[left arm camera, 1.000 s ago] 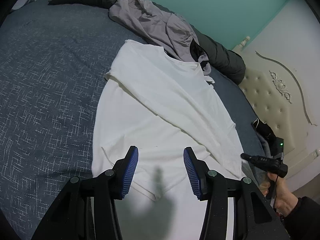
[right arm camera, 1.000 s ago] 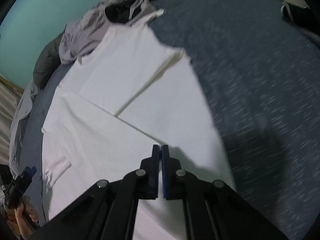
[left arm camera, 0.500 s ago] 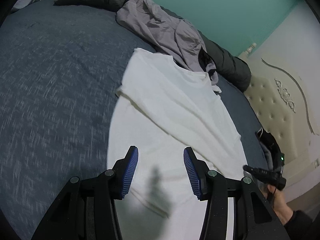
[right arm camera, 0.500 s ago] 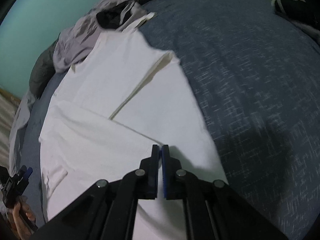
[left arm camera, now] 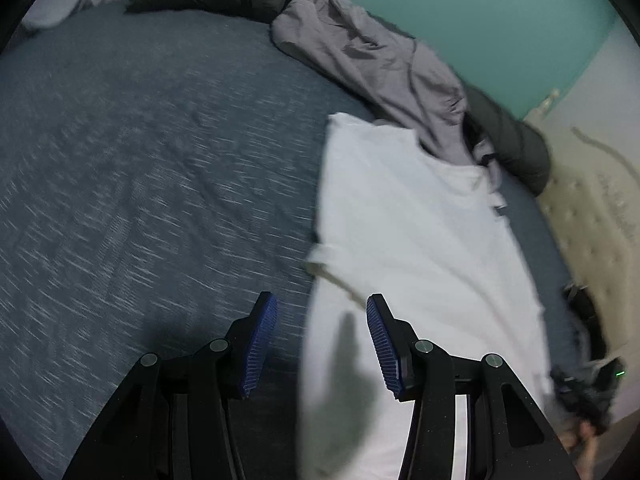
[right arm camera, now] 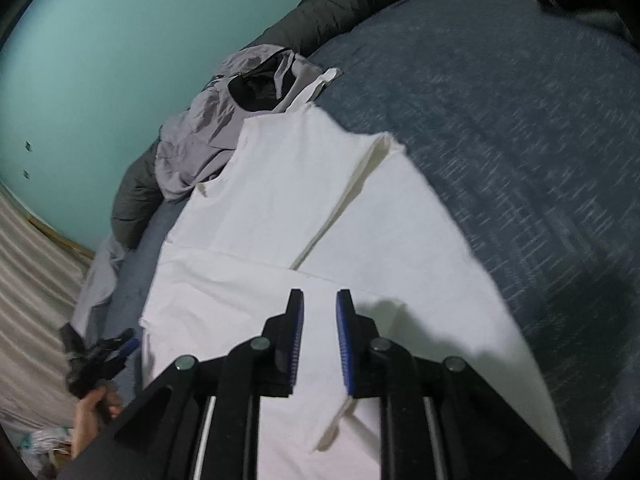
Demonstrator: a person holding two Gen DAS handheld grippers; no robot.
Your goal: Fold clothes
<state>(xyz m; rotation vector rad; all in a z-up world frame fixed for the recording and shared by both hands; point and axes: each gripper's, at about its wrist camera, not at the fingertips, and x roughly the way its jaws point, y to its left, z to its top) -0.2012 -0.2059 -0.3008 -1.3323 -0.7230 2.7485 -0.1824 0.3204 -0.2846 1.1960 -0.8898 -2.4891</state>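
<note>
Right wrist view: right gripper (right arm camera: pixel 319 334) opening, nothing between pads, over white shirt (right arm camera: pixel 280 200) at frame centre.
Left wrist view: left gripper (left arm camera: pixel 321 340) parted, empty, straddling shirt's left edge, lower centre. Shirt partly folded on blue bed (left arm camera: pixel 140 160). Grey garment (left arm camera: pixel 372 60) touching collar, upper centre.

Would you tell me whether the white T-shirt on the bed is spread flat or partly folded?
Partly folded: the white T-shirt has one side flap laid over its middle, its straight edge crossing the body, and one sleeve turned in.
</note>
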